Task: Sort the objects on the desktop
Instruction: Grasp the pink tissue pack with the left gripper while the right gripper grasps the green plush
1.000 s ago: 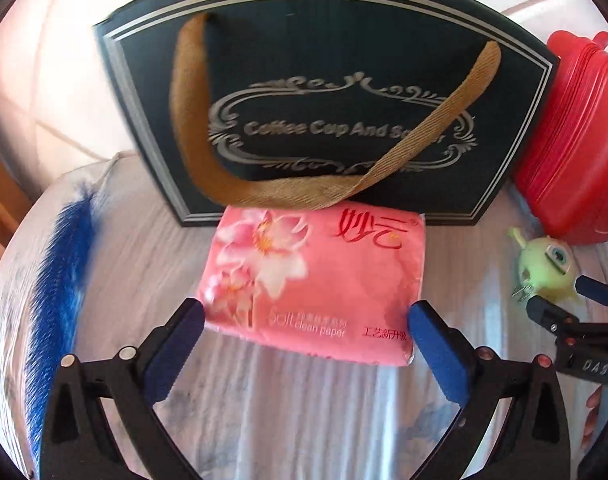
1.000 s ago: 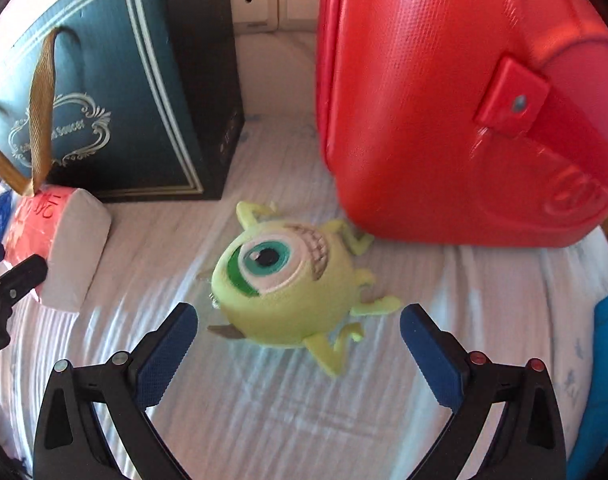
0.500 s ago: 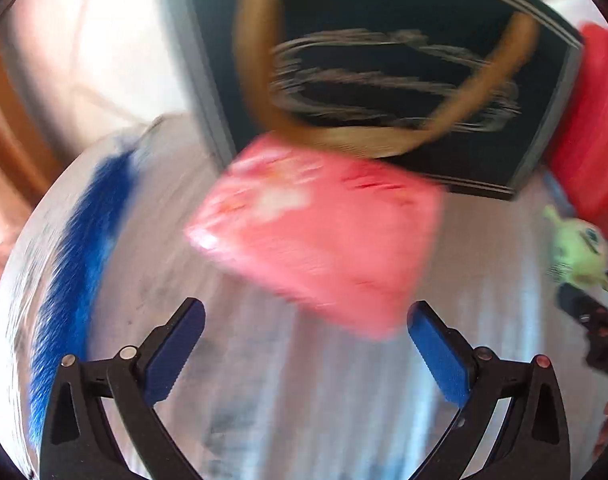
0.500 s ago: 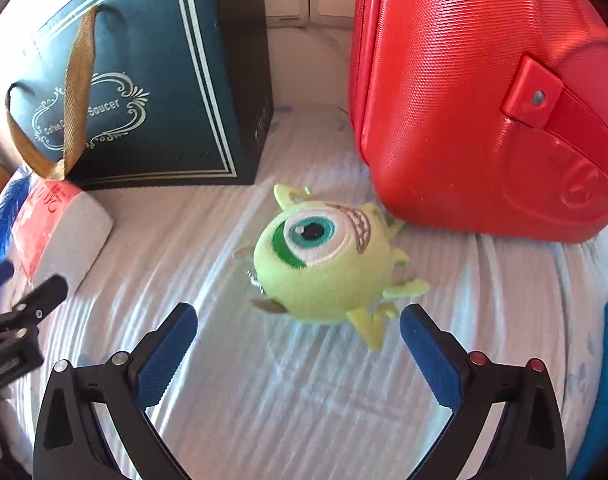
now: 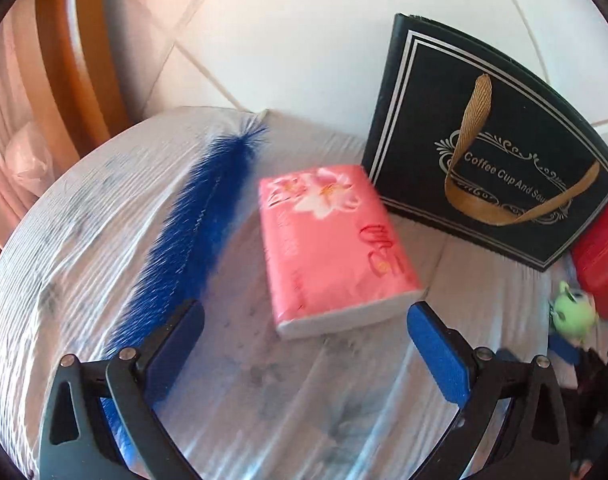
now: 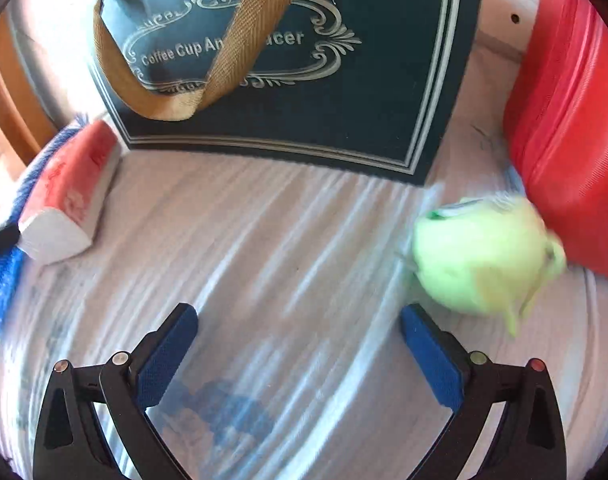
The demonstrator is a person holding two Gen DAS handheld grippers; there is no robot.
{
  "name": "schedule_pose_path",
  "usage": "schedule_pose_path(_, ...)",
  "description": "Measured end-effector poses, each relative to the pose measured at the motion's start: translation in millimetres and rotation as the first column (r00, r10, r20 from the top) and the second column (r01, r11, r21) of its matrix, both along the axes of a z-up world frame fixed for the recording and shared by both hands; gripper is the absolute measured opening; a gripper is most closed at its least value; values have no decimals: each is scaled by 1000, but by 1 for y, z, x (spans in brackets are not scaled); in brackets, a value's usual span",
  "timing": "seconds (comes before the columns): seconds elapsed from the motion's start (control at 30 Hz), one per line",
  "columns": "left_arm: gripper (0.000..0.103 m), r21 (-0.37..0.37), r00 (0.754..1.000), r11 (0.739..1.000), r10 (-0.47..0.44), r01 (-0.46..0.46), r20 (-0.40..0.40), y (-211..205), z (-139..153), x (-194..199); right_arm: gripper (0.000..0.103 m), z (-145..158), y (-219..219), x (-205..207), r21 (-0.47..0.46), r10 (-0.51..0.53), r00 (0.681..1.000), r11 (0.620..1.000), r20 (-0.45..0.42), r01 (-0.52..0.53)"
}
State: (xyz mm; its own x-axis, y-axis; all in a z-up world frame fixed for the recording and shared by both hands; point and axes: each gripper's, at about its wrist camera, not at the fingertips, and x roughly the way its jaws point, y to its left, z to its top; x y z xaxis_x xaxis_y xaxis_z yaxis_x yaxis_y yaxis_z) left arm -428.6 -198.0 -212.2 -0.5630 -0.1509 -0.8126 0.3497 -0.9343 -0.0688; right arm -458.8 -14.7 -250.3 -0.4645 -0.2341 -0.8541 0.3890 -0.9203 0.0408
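Surface: desk (image 5: 344,420) covered with a pale, wrinkled cloth printed with faint grey-blue flowers; a blue print patch lies between the right fingers in the right wrist view. Behind the far edge, a white tiled wall (image 5: 304,40) with diagonal grout lines. Orange-brown wooden frame (image 5: 68,48) off the left edge.

Along the far edge, a dark green gift bag (image 5: 492,152) stands upright, tan woven handle, silver lettering "Coffee Cup And Saucer". A red hard case (image 6: 568,120) stands just beside it toward the right edge.

Tissue pack (image 5: 332,244): pink wrapper, white lily print, red characters, white paper showing at its near end. Lies flat, mid-desk, its far corner close to the bag's base; touching or not, cannot tell. Blue feather (image 5: 196,232) lies just left of it, parallel, running from the far edge toward the near left.

Green plush toy (image 6: 484,256): blurred, details unreadable, right side of the desk against or just beside the red case.

Left gripper (image 5: 304,344): jaws wide, empty, just short of the tissue pack's near end. Right gripper (image 6: 298,344): jaws wide, empty, toy beyond the right fingertip.
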Motion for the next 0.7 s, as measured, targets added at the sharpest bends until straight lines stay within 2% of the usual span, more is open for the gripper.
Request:
schedule_pose_path(0.13,103,76,999,997,-12,8,51,9,-25,-27,103,3,5,4,-9,-20,1000,1000,-10,20)
schedule_pose_path(0.2,103,100,998,995,-29,24,47,17,-31,-34,103,2,0,8,26,-17,999,999,-38,18)
schedule_pose_path(0.3,103,42,991,999,-22,16,129,23,-50,-47,103,2,0,17,17,-34,995,999,-91,35)
schedule_pose_path(0.37,103,-35,993,999,-12,17,115,27,-54,-50,103,3,0,17,15,-33,996,999,-89,35)
schedule_pose_path(0.43,103,-16,995,1000,-14,16,96,25,-54,-50,103,4,0,17,16,-27,996,999,-89,28)
schedule_pose_path(0.57,102,-26,996,999,-43,45,73,23,-52,-40,103,7,1,18,13,-20,996,1000,-86,21)
schedule_pose_path(0.7,101,-32,996,997,-63,65,61,14,-50,-16,99,14,20,33,-9,-96,992,995,-84,95)
